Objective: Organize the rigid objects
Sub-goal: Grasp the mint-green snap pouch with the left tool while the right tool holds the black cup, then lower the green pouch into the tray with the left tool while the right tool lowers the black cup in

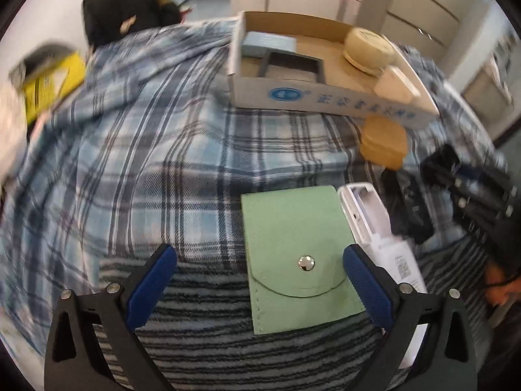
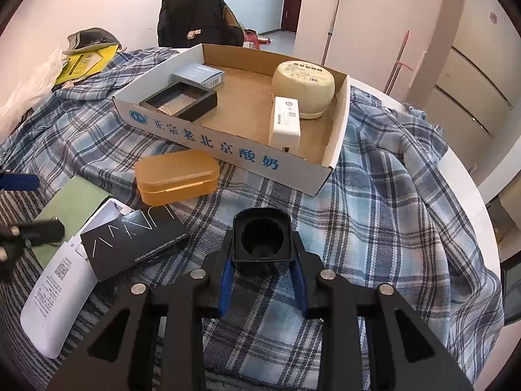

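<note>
My right gripper (image 2: 263,257) is shut on a small black square cap (image 2: 262,239), hollow side up, just above the plaid cloth. Ahead stands the cardboard box (image 2: 228,145) holding a black tray (image 2: 180,101), a grey-blue carton (image 2: 198,74), a cream round tin (image 2: 302,84) and a white carton (image 2: 285,122). An orange plastic case (image 2: 176,176) lies in front of the box. My left gripper (image 1: 260,273) hangs open over a green snap pouch (image 1: 299,260), fingers on either side of it. A white box (image 1: 368,215) and a black box (image 2: 133,241) lie beside the pouch.
A plaid cloth (image 2: 374,211) covers the round white table (image 2: 469,176). A yellow packet (image 2: 86,62) and a plastic bag lie at the far left. A chair with a black jacket (image 2: 198,19) stands behind the table. Drawers and a mop handle are at the back right.
</note>
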A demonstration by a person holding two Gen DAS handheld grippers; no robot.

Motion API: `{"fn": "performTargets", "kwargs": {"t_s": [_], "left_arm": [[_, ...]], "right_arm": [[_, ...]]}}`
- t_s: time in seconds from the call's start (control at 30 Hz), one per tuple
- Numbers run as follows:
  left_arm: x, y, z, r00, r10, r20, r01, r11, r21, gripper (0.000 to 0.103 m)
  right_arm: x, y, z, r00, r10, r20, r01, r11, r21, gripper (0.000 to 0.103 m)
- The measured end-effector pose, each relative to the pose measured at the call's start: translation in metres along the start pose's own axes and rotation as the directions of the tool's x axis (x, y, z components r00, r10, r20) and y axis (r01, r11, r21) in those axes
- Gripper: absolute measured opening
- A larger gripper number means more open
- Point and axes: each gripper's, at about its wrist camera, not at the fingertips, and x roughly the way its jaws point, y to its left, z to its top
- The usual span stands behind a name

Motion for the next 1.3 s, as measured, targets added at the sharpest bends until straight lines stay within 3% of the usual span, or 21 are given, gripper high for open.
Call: {"fn": "performTargets", "kwargs": {"t_s": [0.07,0.3,0.63,0.7,0.73,0.77,0.93,1.13,1.3], "left_arm": [[0.003,-0.007,0.000,1.000,-0.013,-0.025,0.014,1.000,0.016,0.103],[-0.001,-0.027,0.006,1.000,0.010,-0.005,-0.010,0.999,0.054,0.102],[0.015,-0.013,0.014,0.999,-0.030,-0.017,0.029,0.998,-0.061,0.102],[0.015,-0.013,0.015,1.000,-0.025,-0.008,0.025,0.999,-0.047,0.095],[0.017,-0.013,0.014,1.000,-0.023,-0.021,0.022,0.999,-0.034,0.082],[0.016,-0.013,0.013,1.000,-0.003,-0.022,0.002,1.000,-0.015,0.075],[0.010,-0.005,0.009,0.998,-0.057,-0.024,0.056,0.998,-0.027,0.074],[-0.017,0.000,0.007,0.997,-0.068,0.044,0.068,0.998,-0.002,0.074],[-0.051,-0.003,0.007,0.987,-0.048,0.155,0.044,0.999,0.030,0.074]], "right_arm": [[0.000,0.000,0.001,1.000,0.001,-0.001,-0.001,1.000,0.004,0.029],[0.000,0.001,0.001,1.000,0.001,-0.002,-0.001,1.000,0.003,0.030],[0.000,-0.002,0.001,1.000,-0.008,-0.005,0.008,1.000,0.013,0.029],[0.000,-0.003,0.001,1.000,-0.008,-0.006,0.008,1.000,0.013,0.030],[0.000,-0.002,0.001,1.000,-0.008,-0.006,0.008,1.000,0.014,0.029],[0.000,-0.002,0.001,1.000,-0.009,-0.006,0.009,1.000,0.013,0.030],[0.000,-0.001,0.001,1.000,-0.011,-0.005,0.011,1.000,0.008,0.030],[0.000,-0.002,0.002,1.000,-0.014,-0.005,0.014,1.000,0.016,0.030],[-0.003,-0.006,0.001,1.000,-0.014,0.012,0.014,0.999,0.035,0.030]]}}
